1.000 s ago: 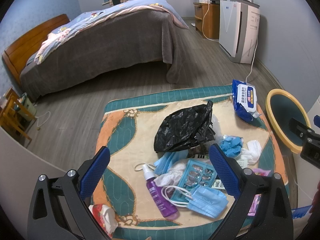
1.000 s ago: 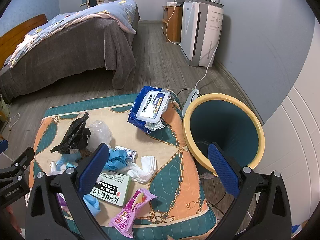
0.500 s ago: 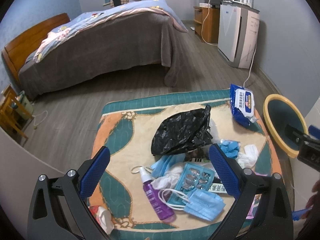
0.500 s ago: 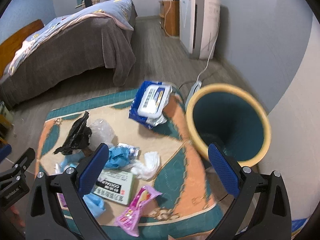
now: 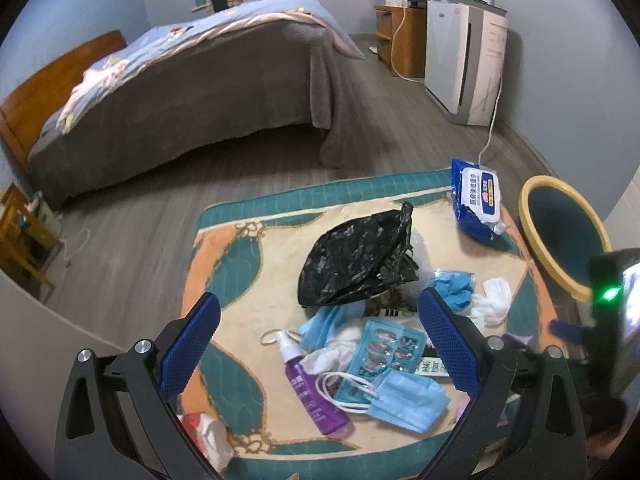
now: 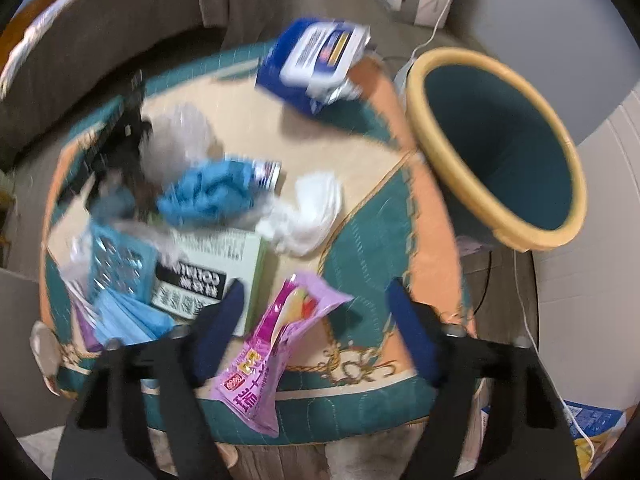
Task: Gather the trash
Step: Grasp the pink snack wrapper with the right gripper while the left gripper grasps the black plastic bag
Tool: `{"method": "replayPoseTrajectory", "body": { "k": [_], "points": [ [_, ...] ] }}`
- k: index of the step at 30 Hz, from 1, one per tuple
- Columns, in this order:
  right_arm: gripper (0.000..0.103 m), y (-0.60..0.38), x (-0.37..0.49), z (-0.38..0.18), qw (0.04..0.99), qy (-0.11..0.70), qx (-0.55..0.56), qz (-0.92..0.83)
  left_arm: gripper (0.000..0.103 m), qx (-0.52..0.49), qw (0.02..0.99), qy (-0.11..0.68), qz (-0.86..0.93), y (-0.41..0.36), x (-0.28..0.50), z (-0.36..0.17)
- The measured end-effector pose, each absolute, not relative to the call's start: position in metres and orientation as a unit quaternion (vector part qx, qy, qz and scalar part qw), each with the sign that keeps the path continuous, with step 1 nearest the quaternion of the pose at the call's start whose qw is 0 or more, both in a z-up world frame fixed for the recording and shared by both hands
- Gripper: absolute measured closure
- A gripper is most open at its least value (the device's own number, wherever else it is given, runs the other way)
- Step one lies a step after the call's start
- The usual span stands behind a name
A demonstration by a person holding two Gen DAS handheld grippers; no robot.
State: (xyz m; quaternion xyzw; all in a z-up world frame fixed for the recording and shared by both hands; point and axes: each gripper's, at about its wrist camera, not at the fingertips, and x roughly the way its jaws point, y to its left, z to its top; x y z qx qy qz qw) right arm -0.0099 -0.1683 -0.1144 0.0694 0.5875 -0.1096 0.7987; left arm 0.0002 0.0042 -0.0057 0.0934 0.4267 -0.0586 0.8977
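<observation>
Dropped lower and tilted toward the pink snack wrapper [image 6: 276,344] since a second ago: right gripper [image 6: 316,320], view motion-blurred. Left to right on the cushioned table [image 5: 224,264]: purple spray bottle [image 5: 312,392] lying flat, touching blue face mask [image 5: 404,396]; blister pack [image 5: 384,352] just behind mask; crumpled black plastic bag [image 5: 356,260] at centre; blue glove [image 5: 454,288] beside white tissue [image 5: 494,296]; wet wipes pack [image 5: 476,200] at far right corner. Teal bin with yellow rim [image 5: 560,232] standing just off right edge. Left gripper [image 5: 320,340] hovering above clutter, jaws spread wide, holding nothing. Right gripper jaws likewise wide, straddling wrapper at near edge, not closed on it.
</observation>
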Motion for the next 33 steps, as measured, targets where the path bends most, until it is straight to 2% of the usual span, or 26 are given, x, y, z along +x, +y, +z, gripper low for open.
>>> {"method": "replayPoseTrajectory", "body": {
  "k": [1,2,3,7,14,22,27,33],
  "points": [
    [0.062,-0.166,-0.009,-0.122,0.792,0.597,0.073,-0.105,0.005,0.092,0.897,0.427,-0.060,0.005,0.001,-0.006],
    [0.068,-0.165,-0.008,-0.128,0.786,0.605,0.080,-0.101,0.005,0.089,0.897,0.429,-0.063,0.006,0.001,-0.007],
    [0.082,-0.165,-0.008,-0.131,0.783,0.608,0.085,-0.096,0.005,0.084,0.895,0.433,-0.066,0.007,0.002,-0.009],
    [0.089,-0.166,-0.008,-0.112,0.804,0.582,0.077,-0.097,0.005,0.072,0.892,0.440,-0.066,0.012,0.005,-0.013],
    [0.091,-0.170,-0.003,-0.064,0.837,0.532,0.073,-0.101,0.006,0.077,0.877,0.472,-0.055,0.015,0.008,-0.039],
    [0.092,-0.190,0.018,0.007,0.882,0.464,0.031,-0.075,0.007,0.094,0.882,0.450,-0.100,-0.004,0.023,-0.034],
    [0.092,-0.217,0.037,0.017,0.883,0.459,0.081,-0.057,0.008,0.132,0.873,0.454,-0.124,-0.032,0.038,-0.051],
    [0.092,-0.228,0.055,0.015,0.886,0.454,0.083,-0.052,0.009,0.176,0.867,0.444,-0.139,-0.067,0.064,-0.068]
  ]
}}
